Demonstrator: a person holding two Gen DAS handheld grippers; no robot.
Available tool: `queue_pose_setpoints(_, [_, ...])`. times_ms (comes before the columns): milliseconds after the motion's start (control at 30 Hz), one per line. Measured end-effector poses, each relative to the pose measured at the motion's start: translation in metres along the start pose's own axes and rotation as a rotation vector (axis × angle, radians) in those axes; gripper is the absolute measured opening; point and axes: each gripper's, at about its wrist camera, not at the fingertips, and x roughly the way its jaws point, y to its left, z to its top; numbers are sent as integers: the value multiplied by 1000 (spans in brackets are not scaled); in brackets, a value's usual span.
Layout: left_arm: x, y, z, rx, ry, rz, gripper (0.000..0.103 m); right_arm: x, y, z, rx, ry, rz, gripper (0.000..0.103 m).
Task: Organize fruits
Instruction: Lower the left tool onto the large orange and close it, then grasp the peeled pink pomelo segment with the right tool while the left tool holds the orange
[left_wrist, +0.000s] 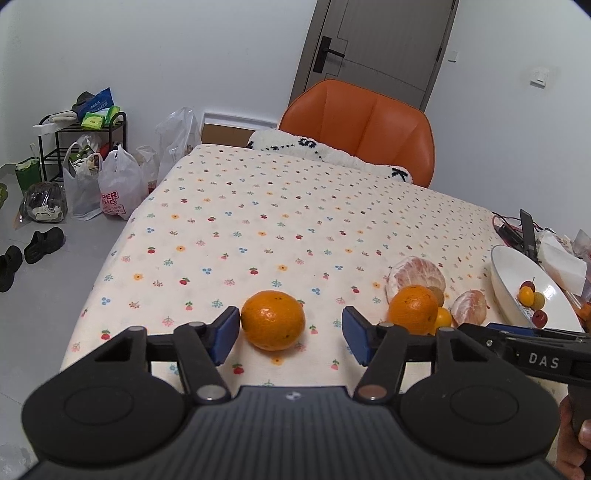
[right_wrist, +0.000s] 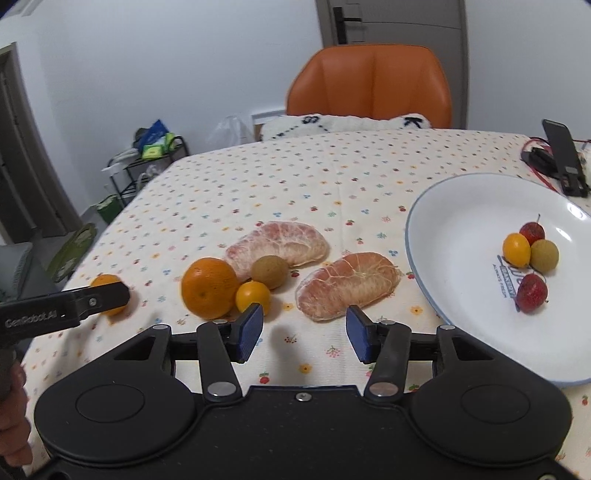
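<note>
Orange round citrus fruit (left_wrist: 272, 319) between spread left gripper (left_wrist: 290, 332) fingers, nearer the left pad (left_wrist: 226, 334), ungrasped; right gripper (right_wrist: 303, 334) likewise released, empty, by peeled pink pomelo segment (right_wrist: 347, 290).

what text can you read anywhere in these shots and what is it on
"DAS": right gripper body, seen from the left wrist.
"GenRobot.AI": left gripper body, seen from the right wrist.
"ALWAYS FRESH": white plate; the larger word above it is hidden by fruit.
"PER": white plastic bag, cut off; lines below too small.
Blue packet print: blurred.
</note>
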Motion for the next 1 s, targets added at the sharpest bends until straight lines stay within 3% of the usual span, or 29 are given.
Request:
queue_pose_setpoints(233, [6, 6, -3, 4, 0, 0, 37, 4, -2, 2, 70, -25, -61, 55])
queue_pose_setpoints(267, [6, 8, -4, -3, -3, -6, 37, 5, -3, 2, 85, -29, -65, 61])
queue_pose_setpoints(367, [7, 10, -4, -4, -5, -16, 37, 6, -3, 5, 119, -44, -76, 65])
queue_pose_setpoints(667, [4, 12, -5, -11, -2, -39, 37, 16, 8, 8, 93, -65, -151, 66])
queue_pose_setpoints(767, [2, 13, -6, -14, -3, -42, 36, 18, 10, 8, 71, -65, -167, 61])
queue_pose_setpoints(867, [0, 14, -5, -16, -7, -37, 36, 18, 6, 7, 63, -58, -188, 45])
queue_pose_setpoints(1000, [-5, 15, -4, -19, -14, -33, 36, 12, 1, 4, 55, -50, -149, 41])
